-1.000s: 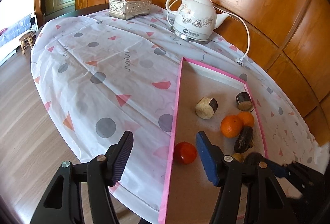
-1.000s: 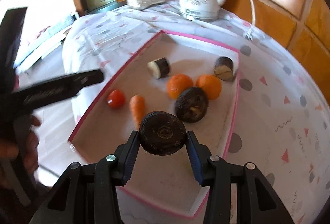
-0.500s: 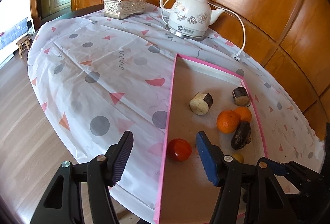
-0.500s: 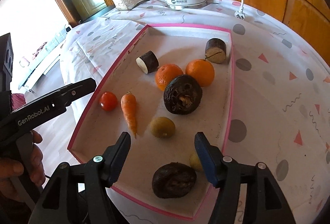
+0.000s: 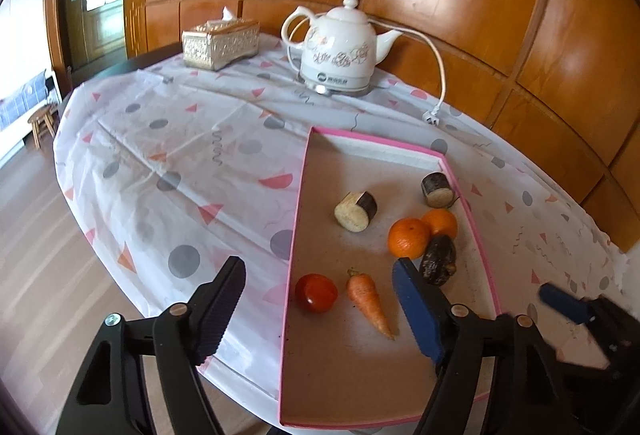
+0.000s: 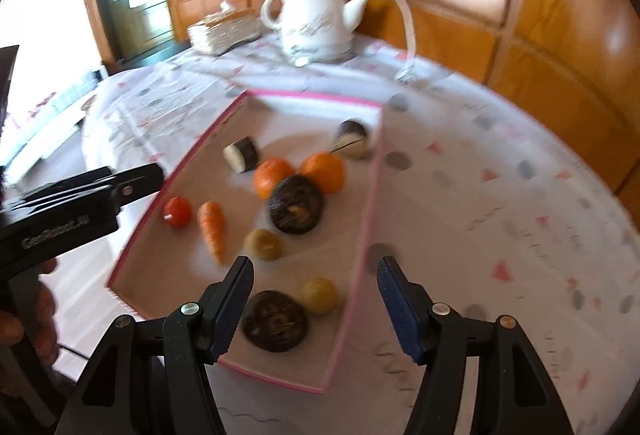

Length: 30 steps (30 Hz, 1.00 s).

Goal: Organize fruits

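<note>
A pink-rimmed tray (image 5: 298, 195) holds a tomato (image 5: 316, 293), a carrot (image 5: 368, 301), two oranges (image 5: 408, 238), two eggplant pieces (image 5: 356, 211) and a dark round fruit (image 5: 438, 259). My left gripper (image 5: 318, 267) hovers over the tray's near left edge. Its jaws are opening, with nothing gripped between them. In the right wrist view, a second dark fruit (image 6: 276, 321) lies at the tray's near end beside a yellowish fruit (image 6: 319, 295). My right gripper (image 6: 314, 267) hangs open above them, touching neither.
A white teapot (image 5: 340, 51) with cord and plug (image 5: 432, 117) and a tissue box (image 5: 220, 43) stand at the table's far side, against wood panelling. The patterned cloth (image 5: 180, 155) drops off to the floor on the left. A hand (image 6: 24, 323) holds the left gripper.
The right gripper let go of the dark fruit, which now lies at the tray's near end. Both grippers drew back and up. The left jaws stand wider, and the carrot now shows between them.
</note>
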Each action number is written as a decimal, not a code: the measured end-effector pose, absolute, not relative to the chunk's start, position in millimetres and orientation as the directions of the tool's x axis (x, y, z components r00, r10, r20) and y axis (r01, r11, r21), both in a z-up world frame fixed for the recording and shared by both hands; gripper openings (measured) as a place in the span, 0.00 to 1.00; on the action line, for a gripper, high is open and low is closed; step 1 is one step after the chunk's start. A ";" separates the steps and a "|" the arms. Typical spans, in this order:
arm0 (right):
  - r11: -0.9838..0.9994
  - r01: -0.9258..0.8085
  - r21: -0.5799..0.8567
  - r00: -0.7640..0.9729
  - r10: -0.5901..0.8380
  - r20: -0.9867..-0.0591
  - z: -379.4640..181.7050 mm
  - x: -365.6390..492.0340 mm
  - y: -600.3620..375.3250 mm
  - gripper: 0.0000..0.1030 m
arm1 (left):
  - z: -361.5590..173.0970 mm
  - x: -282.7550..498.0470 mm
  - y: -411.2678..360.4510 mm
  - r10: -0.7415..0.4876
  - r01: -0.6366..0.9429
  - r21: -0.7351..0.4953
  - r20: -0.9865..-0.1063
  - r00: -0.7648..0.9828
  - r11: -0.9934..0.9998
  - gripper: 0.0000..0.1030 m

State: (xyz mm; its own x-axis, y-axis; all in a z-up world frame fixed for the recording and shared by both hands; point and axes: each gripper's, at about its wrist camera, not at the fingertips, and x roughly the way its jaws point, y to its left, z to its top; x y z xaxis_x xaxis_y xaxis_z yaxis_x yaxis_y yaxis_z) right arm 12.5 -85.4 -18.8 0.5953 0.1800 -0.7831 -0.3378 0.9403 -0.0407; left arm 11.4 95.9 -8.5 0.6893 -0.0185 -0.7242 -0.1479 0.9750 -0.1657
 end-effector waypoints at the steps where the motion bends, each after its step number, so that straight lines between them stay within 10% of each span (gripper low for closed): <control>1: 0.944 -0.325 -0.056 0.615 0.166 -0.770 -15.7 10.5 -85.9 0.63 | -5.4 8.9 93.6 -0.013 -0.143 -0.158 -0.715 0.700 0.977 0.77; 9: 0.983 -0.088 -0.162 0.781 -0.033 -0.624 6.1 -11.3 -105.4 0.82 | 16.8 -7.7 84.1 0.025 -0.134 -0.127 -0.631 0.776 0.983 1.00; 30: 0.995 -0.095 -0.030 0.751 0.052 -0.659 -8.3 -22.3 -128.3 0.91 | 26.8 -19.2 56.0 0.148 -0.162 0.027 -0.573 0.807 0.987 1.00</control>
State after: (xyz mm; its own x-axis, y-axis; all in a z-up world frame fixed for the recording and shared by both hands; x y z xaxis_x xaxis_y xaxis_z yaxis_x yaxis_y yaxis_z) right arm -22.3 -128.3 -8.3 0.7507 0.0517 -0.6586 -0.0950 0.9950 -0.0301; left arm -19.2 56.0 26.8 0.8065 0.1475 -0.5725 -0.1616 0.9865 0.0266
